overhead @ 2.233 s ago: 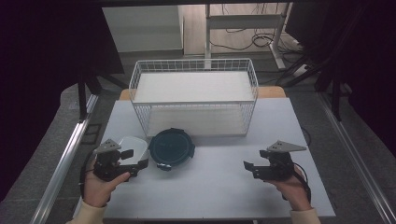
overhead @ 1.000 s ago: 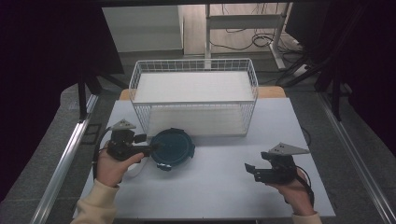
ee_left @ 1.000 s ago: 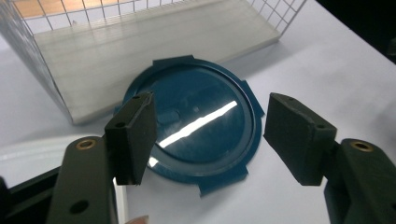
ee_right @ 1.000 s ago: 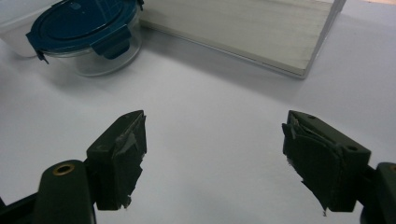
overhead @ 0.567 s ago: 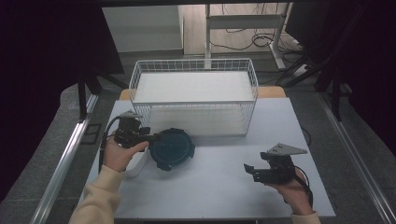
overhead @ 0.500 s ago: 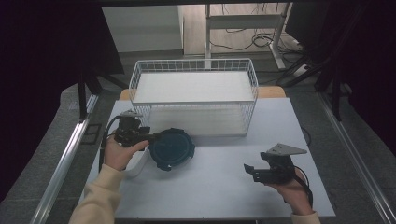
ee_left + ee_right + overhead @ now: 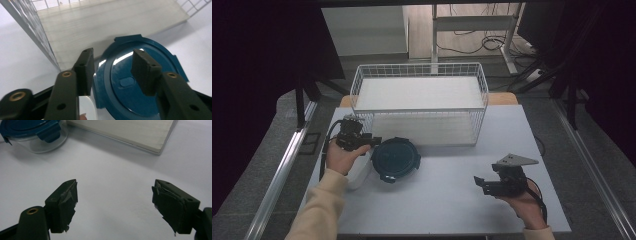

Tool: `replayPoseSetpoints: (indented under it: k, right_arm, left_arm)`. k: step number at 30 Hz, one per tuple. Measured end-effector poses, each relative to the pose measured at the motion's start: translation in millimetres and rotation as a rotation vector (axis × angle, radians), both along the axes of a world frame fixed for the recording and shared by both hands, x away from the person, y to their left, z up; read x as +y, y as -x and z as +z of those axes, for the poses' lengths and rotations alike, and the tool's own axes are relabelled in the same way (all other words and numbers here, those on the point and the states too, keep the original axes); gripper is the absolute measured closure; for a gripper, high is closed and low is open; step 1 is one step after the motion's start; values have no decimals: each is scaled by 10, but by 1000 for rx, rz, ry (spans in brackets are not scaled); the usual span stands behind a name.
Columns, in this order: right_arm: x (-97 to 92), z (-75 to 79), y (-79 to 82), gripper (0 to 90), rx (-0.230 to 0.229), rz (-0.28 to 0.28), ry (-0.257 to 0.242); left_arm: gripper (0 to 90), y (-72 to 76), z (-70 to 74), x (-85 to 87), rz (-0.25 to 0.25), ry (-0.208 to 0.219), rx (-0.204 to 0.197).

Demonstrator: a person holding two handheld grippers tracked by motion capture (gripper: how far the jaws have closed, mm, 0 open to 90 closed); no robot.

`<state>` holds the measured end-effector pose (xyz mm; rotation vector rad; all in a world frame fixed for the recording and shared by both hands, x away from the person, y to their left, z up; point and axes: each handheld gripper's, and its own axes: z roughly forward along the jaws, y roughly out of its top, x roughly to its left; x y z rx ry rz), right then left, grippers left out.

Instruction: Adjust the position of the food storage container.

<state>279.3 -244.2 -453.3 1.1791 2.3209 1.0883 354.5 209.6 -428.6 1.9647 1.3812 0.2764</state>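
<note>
A round clear container with a dark blue clip lid (image 7: 396,159) stands on the white table (image 7: 447,210), in front of the wire basket (image 7: 419,102). My left gripper (image 7: 373,142) sits at the lid's left edge. In the left gripper view, my left gripper (image 7: 113,72) hovers over the lid (image 7: 130,85). Its jaws have just been closing; the lid's left rim lies beneath the gap and the pads do not touch it. My right gripper (image 7: 479,182) rests low at the front right. In its own view my right gripper (image 7: 113,202) is open over bare table.
The white wire basket has a pale board floor (image 7: 105,22) and fills the back middle of the table. A white rounded object (image 7: 358,174) lies under my left hand, beside the container. The container (image 7: 32,135) also appears far off in the right gripper view.
My left hand has moved away from me and to the right, from over the white object to the container's left edge, and its jaws have narrowed. The right hand has stayed put.
</note>
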Motion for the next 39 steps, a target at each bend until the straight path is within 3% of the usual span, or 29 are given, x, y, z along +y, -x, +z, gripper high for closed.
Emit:
replayPoseSetpoints:
  k: [6, 9, 14, 18, 21, 25, 39]
  right_arm:
    - [-3, 4, 2, 203, -1, -8, 4]
    - [-12, -6, -5, 203, 3, -13, 8]
    - [5, -18, -1, 203, 8, -13, 19]
    - [23, -27, 0, 203, 9, -8, 23]
    - [29, -36, -2, 203, 11, -6, 31]
    - [28, -43, -4, 202, 21, -17, 37]
    - [34, -67, -7, 202, 29, -13, 46]
  left_arm:
    - [673, -78, -72, -11, 1, -35, 19]
    - [747, -114, -97, -5, 9, -28, 29]
    - [841, -145, -162, -59, 0, -66, 45]
    - [863, -178, -194, -66, -1, -87, 44]
    - [877, -202, -221, -82, 12, -79, 36]
    - [883, -240, -280, -108, 7, -104, 60]
    - [885, -284, -356, -131, 32, -164, 59]
